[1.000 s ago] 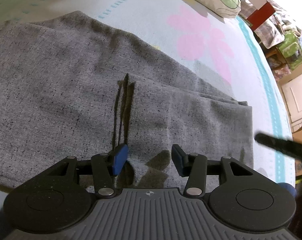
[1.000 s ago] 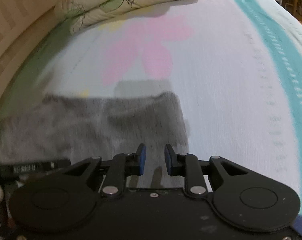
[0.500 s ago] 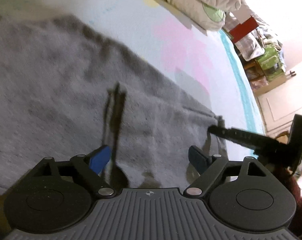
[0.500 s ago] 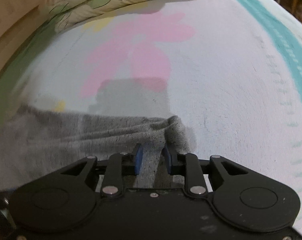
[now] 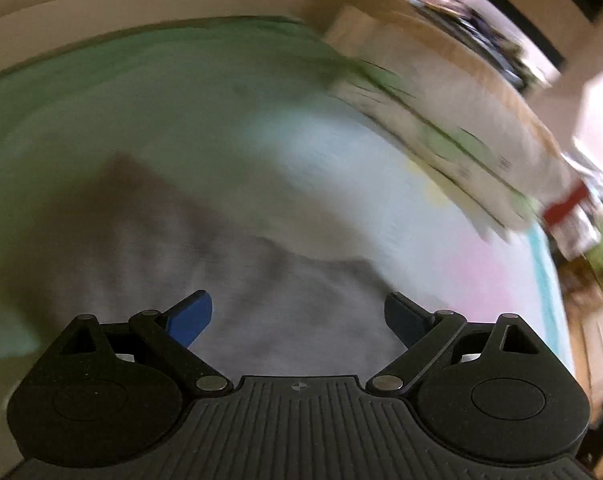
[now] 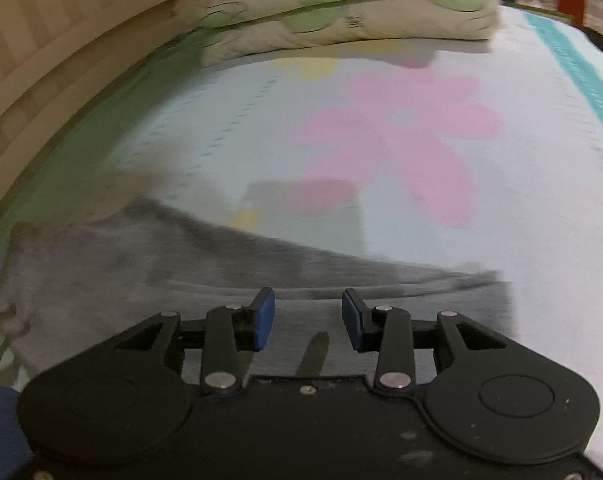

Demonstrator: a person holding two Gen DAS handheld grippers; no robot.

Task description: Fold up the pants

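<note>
Grey pants [image 6: 149,280] on flowered sheet [image 6: 401,132]; no writing legible.

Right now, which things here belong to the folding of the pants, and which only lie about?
For the job: grey pants, left tongs, right tongs, both open.
Lying about: pillows, flowered bedsheet, wooden headboard.

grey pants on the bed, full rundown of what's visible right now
The pants are grey flecked knit fabric, lying flat on the flowered bedsheet, layers stacked with a fold seam running across and a squared end at right. Nothing grips them: the right gripper and the left gripper are open above the cloth.
</note>
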